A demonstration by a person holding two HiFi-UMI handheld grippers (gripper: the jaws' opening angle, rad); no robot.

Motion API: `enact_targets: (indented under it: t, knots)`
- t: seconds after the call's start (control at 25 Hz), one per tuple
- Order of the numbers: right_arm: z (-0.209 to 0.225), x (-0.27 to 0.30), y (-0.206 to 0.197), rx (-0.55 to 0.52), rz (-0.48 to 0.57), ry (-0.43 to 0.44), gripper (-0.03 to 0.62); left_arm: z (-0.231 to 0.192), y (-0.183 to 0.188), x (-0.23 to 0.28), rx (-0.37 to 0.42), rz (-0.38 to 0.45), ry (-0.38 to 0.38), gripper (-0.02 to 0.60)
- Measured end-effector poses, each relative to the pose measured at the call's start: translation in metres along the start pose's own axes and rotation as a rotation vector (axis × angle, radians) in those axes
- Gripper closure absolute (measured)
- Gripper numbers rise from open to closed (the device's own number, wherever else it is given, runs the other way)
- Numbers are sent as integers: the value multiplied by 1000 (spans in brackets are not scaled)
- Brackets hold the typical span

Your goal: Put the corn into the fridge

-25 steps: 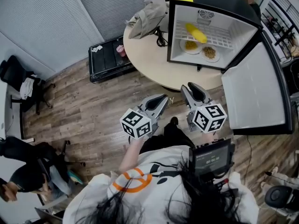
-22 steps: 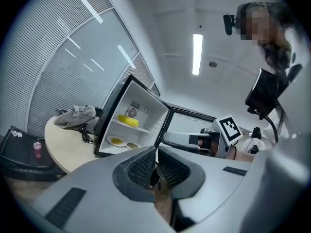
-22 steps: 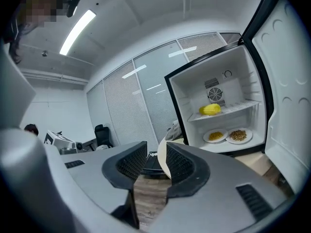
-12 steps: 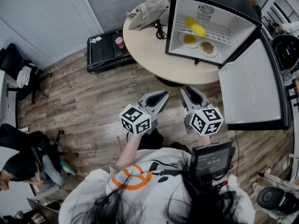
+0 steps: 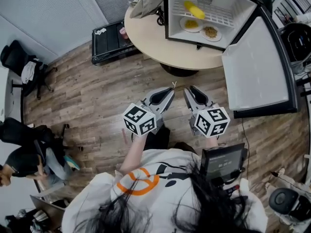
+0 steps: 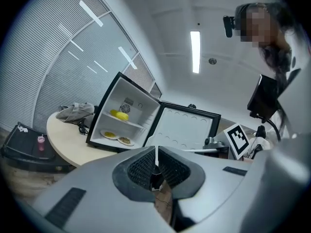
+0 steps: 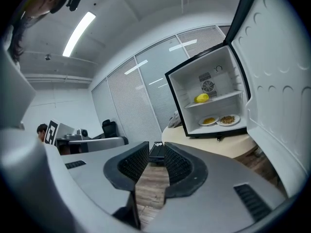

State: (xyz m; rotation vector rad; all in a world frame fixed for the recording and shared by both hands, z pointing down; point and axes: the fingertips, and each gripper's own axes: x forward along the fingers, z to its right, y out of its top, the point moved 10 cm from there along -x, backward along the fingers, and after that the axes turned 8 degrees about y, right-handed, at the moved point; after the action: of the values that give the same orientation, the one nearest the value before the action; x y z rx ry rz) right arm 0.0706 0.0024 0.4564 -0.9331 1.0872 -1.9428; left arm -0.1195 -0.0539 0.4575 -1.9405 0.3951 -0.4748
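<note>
yellow corn cob: lies on the upper wire shelf of the small black fridge with white lining, above two white plates of food; placement looks done. the fridge stands on the round beige surface, its door swung wide, likely for access. left claw: jaws together, empty. right claw: jaws narrowly apart, closing on nothing. both are held well back over the wooden floor.
</note>
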Motion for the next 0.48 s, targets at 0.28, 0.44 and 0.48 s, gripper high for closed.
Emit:
enact_targets:
  t: [0.28,0.44,0.48]
  knots:
    - [-9,-49,-11,1,20,35,526,52,-18,-18,17,10,28,568]
    - [-18,-71,-19,-4,26,52,536,73,-27,-30,22,18,44,568]
    - [-20,-76,-22,-8,24,53,539,78,-30,-32,22,21,46,568]
